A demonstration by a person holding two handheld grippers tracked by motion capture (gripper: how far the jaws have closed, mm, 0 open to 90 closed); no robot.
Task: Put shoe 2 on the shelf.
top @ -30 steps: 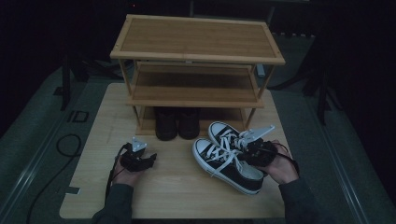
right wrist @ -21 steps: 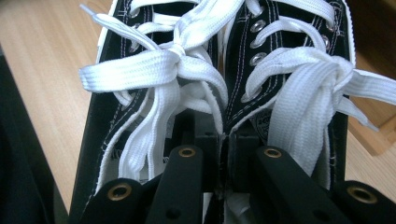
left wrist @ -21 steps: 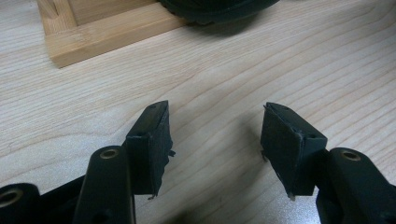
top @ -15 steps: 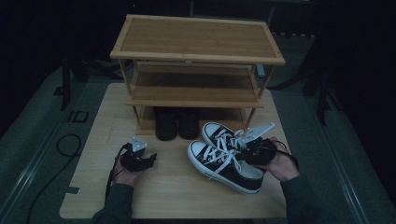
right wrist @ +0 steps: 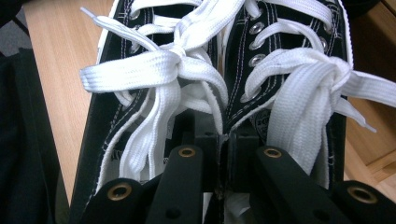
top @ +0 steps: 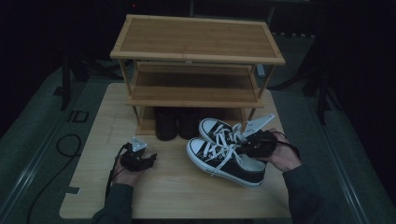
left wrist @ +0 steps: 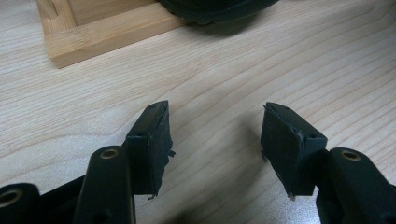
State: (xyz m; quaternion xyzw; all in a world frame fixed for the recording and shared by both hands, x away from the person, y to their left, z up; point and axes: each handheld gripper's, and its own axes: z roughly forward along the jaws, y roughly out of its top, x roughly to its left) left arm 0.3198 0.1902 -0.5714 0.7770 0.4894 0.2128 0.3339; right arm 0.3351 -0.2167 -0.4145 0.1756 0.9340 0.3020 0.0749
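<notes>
Sneakers (top: 226, 152) shifted left; right claw (right wrist: 223, 154) pinching collars.

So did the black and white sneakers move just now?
Yes. The sneakers, pinched by the right tongs, slid left across the table, nearer the rack middle.

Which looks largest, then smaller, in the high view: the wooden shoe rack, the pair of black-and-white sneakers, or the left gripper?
1. wooden shoe rack
2. pair of black-and-white sneakers, clamped at their inner edges by the right gripper
3. left gripper, open on the table
</notes>
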